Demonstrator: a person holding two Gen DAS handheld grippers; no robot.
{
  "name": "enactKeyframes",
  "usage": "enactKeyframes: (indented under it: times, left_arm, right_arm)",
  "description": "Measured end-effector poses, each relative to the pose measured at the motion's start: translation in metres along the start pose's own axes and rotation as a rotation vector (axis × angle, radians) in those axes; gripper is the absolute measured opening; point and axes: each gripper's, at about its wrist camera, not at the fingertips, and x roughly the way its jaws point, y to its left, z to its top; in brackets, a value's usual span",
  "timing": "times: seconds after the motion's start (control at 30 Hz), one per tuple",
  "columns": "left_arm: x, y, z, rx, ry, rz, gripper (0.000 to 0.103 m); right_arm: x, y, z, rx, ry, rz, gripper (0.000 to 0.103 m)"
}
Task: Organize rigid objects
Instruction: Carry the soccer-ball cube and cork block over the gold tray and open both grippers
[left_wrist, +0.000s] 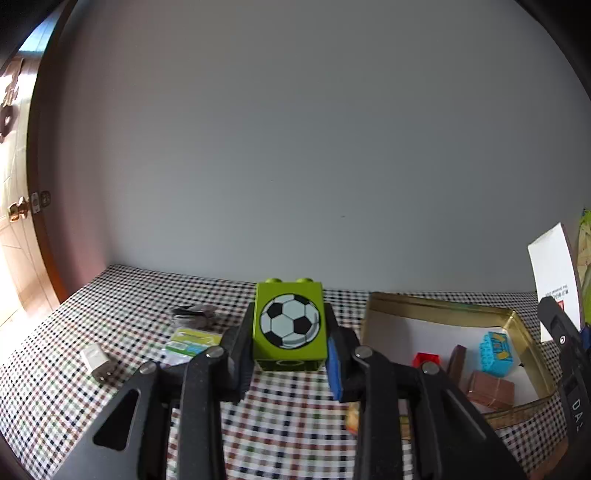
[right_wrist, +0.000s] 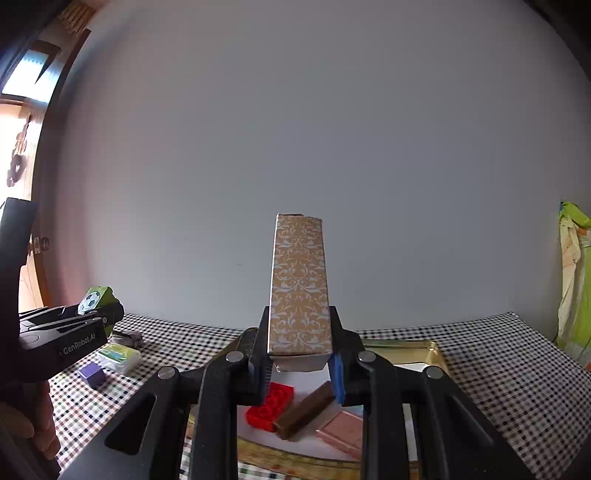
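- Progress looks partial: the gold tin tray (left_wrist: 517, 321) at the right of the checked tabletop (left_wrist: 122, 295) already holds a red brick (left_wrist: 426, 359), a blue brick (left_wrist: 496, 352), a dark brown bar (right_wrist: 306, 410) and a pinkish-brown block (left_wrist: 491, 389).
- The left claw (left_wrist: 290, 350) pinches a green brick printed with a football (left_wrist: 290, 321), held above the tabletop, left of the tray, so it is not yet put away.
- The right claw (right_wrist: 299, 360) pinches a tall patterned gold box (right_wrist: 299, 284) upright by its lower end, over the near part of the tray; this also is not yet set down.
- Left on the tabletop, as I judge it: a white charger plug (left_wrist: 98, 363), a small green-and-white packet (left_wrist: 190, 341), a dark bundle (left_wrist: 195, 314) behind it, and a purple cube (right_wrist: 92, 373).
- Hard to make out: the dark bundle's nature cannot be told; a yellowish item (left_wrist: 352, 417) under the left claw's linkage is mostly hidden.
- The tray's near edge is covered by the claws in both views, and the white card (left_wrist: 554, 273) at far right is cut off.
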Motion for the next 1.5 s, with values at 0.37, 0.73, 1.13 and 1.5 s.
enactKeyframes:
  times: [0.37,0.73,1.13,1.5]
  left_arm:
    - [0.013,-0.061,0.004,0.051,0.006,-0.083,0.031]
    - [0.038,-0.113,0.002,0.1,0.053,-0.129,0.031]
    - [0.069,-0.132,-0.006,0.15,0.133,-0.081,0.031]
    - [0.082,-0.133,-0.012,0.207,0.181,-0.024,0.031]
  right_arm:
    - [0.006,-0.053,0.003,0.017,-0.013,-0.105,0.027]
    - [0.025,-0.096,-0.001,0.023,0.049,-0.197,0.027]
    - [0.06,-0.083,-0.008,0.028,0.164,-0.126,0.028]
    - [0.083,-0.077,-0.017,0.028,0.278,-0.11,0.028]
